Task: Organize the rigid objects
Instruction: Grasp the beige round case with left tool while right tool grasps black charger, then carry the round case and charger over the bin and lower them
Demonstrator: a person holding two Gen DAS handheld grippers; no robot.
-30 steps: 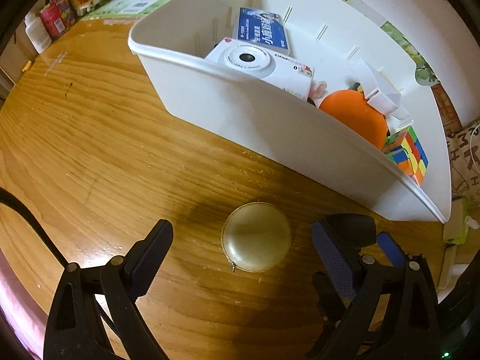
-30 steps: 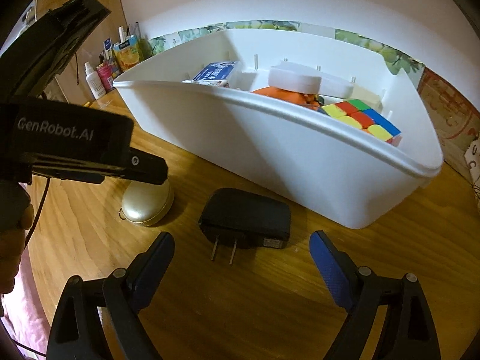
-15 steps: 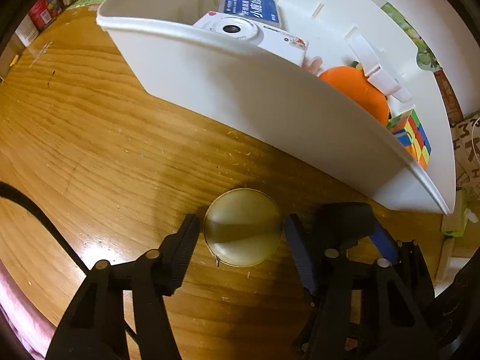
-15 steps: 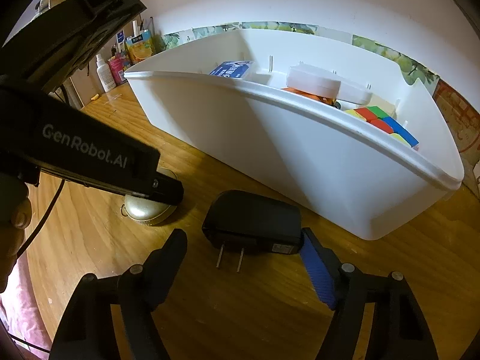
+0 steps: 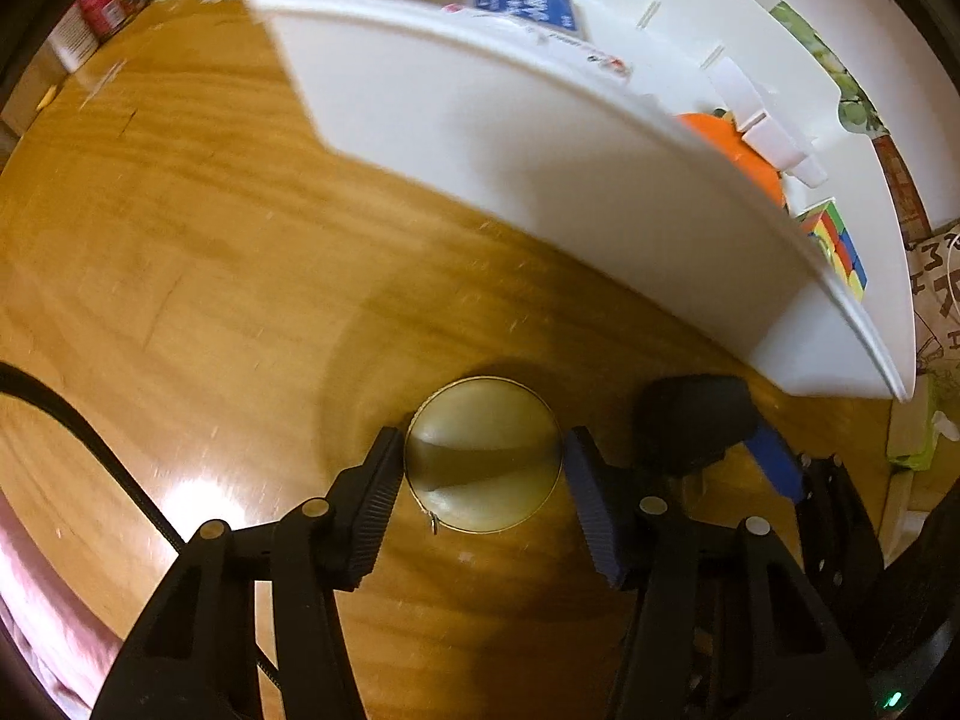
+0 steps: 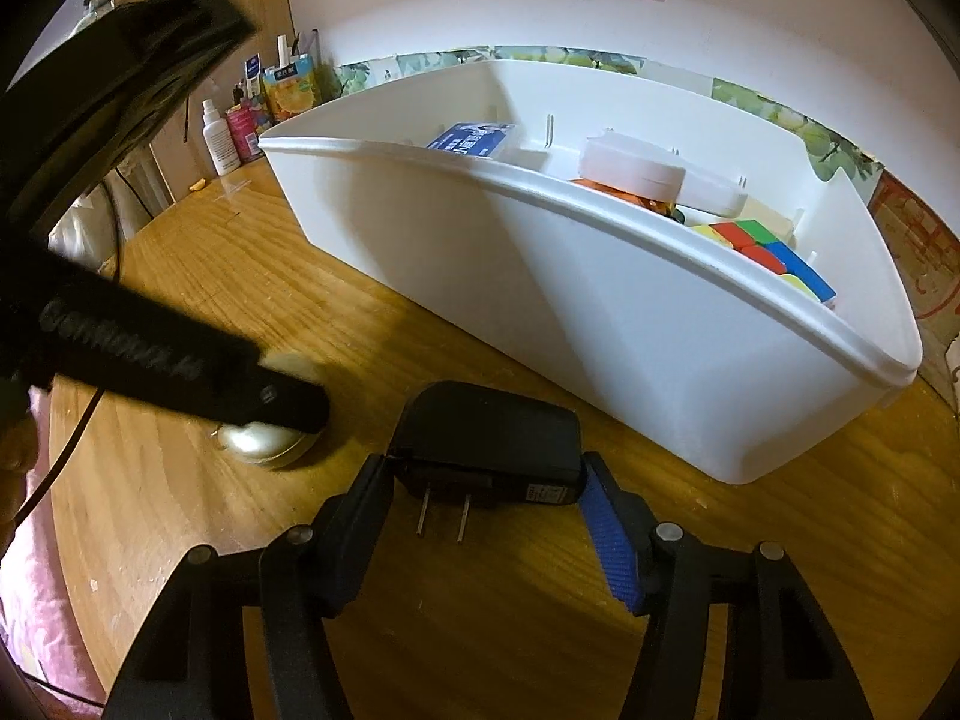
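While the white bin [image 6: 600,276] already holds a puzzle cube [image 6: 774,258] and a blue box [image 6: 474,141], we clamp our left tool [image 5: 483,468] on the gold round case [image 5: 483,453] and our right tool [image 6: 489,492] on the black plug adapter [image 6: 489,441]; both rest on the worktop [image 5: 180,228], not yet binned.

- The left gripper [image 5: 483,480] is built of black plastic arms, joined by silver round screws, with ribbed pads.
- A black cable [image 5: 90,438] is seen beside it.
- The right gripper [image 6: 487,519] is fitted with a ribbed blue pad [image 6: 609,546].
- White "GenRobot.AI" lettering [image 6: 123,339] is printed on the black housing.
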